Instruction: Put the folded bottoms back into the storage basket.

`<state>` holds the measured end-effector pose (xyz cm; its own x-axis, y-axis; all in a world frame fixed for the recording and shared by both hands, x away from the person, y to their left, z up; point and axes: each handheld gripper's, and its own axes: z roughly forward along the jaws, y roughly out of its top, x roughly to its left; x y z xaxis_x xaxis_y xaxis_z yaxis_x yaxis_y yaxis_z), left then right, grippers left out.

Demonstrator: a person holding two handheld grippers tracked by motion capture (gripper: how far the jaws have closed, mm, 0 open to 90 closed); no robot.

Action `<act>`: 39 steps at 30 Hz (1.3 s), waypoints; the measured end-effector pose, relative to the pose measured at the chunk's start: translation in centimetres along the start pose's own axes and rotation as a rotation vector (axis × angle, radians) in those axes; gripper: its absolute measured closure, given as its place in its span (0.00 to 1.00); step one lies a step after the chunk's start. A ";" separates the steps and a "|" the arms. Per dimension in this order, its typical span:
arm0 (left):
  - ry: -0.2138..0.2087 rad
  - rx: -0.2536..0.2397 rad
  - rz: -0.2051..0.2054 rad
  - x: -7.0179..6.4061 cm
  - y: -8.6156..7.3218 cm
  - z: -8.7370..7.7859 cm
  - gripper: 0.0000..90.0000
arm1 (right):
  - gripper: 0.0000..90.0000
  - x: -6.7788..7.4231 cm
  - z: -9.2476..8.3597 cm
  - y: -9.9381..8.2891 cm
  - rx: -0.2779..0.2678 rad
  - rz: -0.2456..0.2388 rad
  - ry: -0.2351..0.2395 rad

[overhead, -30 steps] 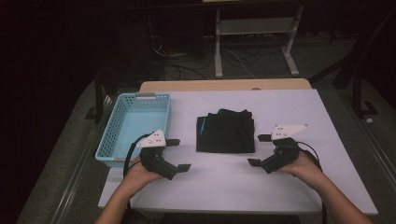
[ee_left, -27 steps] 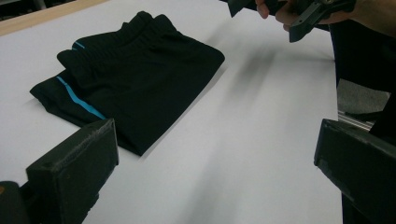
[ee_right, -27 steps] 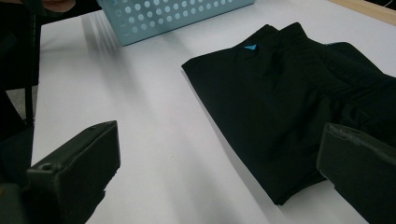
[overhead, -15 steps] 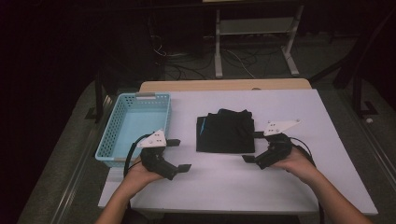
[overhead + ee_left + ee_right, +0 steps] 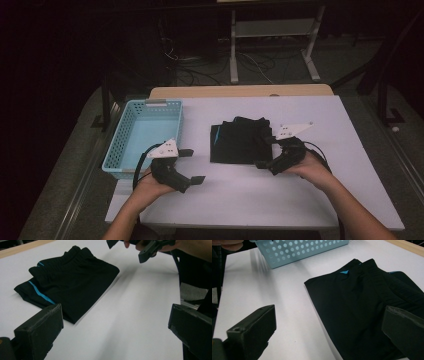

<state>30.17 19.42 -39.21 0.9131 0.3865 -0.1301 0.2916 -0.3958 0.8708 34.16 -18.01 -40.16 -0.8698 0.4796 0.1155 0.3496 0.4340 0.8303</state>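
Note:
A folded black garment point(image 5: 238, 141) with a blue stripe lies on the white table point(image 5: 300, 200), near its middle. In the right gripper view the garment point(image 5: 367, 305) spreads just ahead of the wide-apart jaws. My right gripper point(image 5: 265, 151) is open at the garment's right edge, close above the table. My left gripper point(image 5: 192, 166) is open near the table's front left, a short way left of the garment point(image 5: 72, 280), with nothing between its jaws. The left gripper view also catches the right gripper point(image 5: 130, 248) farther off.
A light blue perforated basket point(image 5: 120, 155) stands at the table's left side, beside the left gripper; its wall point(image 5: 302, 251) appears in the right gripper view. A wooden strip point(image 5: 240, 91) edges the table's far side. Cables and a metal stand lie on the floor beyond.
My right gripper has moved left toward the garment, from beside it to its right edge. The left gripper has stayed put.

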 end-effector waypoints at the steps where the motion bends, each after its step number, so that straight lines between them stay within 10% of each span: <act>1: -0.002 -0.003 -0.002 0.0 0.0 0.0 0.00 | 0.00 -0.1 0.1 0.1 0.001 -0.001 -0.001; 18: 0.002 0.001 -0.001 0.0 -0.1 0.0 0.00 | 0.00 -0.7 1.8 1.4 0.002 -0.008 0.010; 39: 0.002 0.001 0.001 0.0 -0.1 0.0 0.00 | 0.35 -1.5 3.8 1.8 0.056 -0.001 0.066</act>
<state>30.11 19.42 -39.32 0.9128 0.3876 -0.1283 0.2909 -0.3967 0.8706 37.46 -15.03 -40.89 -0.8909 0.4281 0.1518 0.3654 0.4772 0.7992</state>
